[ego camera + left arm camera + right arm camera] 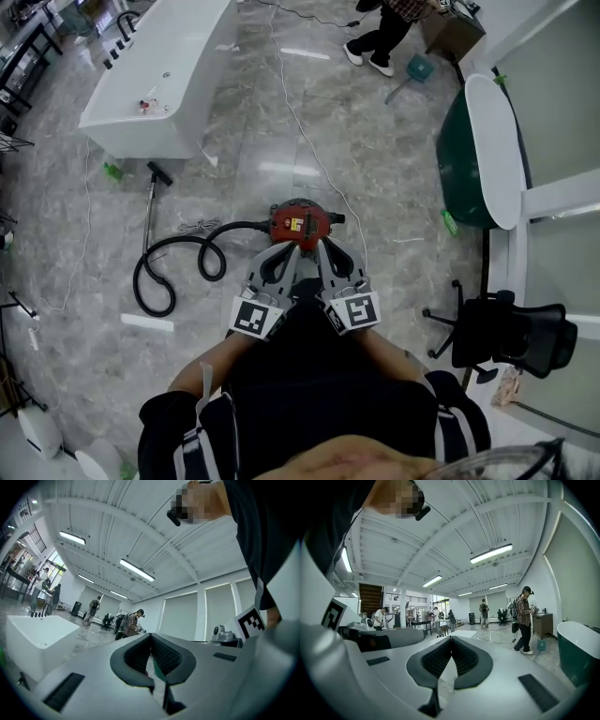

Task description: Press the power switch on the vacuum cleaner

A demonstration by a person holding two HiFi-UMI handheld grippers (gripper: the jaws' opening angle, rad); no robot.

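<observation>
Both closed and empty, the left hand-held gripper (pixel 151 635) and right hand-held gripper (pixel 451 639) hang above the rigid, likely heavy vacuum cleaner (pixel 300 222); its switch probably wants a firm press.

We see bare floor (pixel 403 272) right of and beyond the vacuum cleaner (pixel 300 222); its black hose (pixel 139 281) coils across the left approach.

Red vacuum cleaner (pixel 300 223), black hose (pixel 242 224), white bathtub (pixel 178 66), dark green tub (pixel 457 178), grey marbled floor (pixel 375 141)
</observation>
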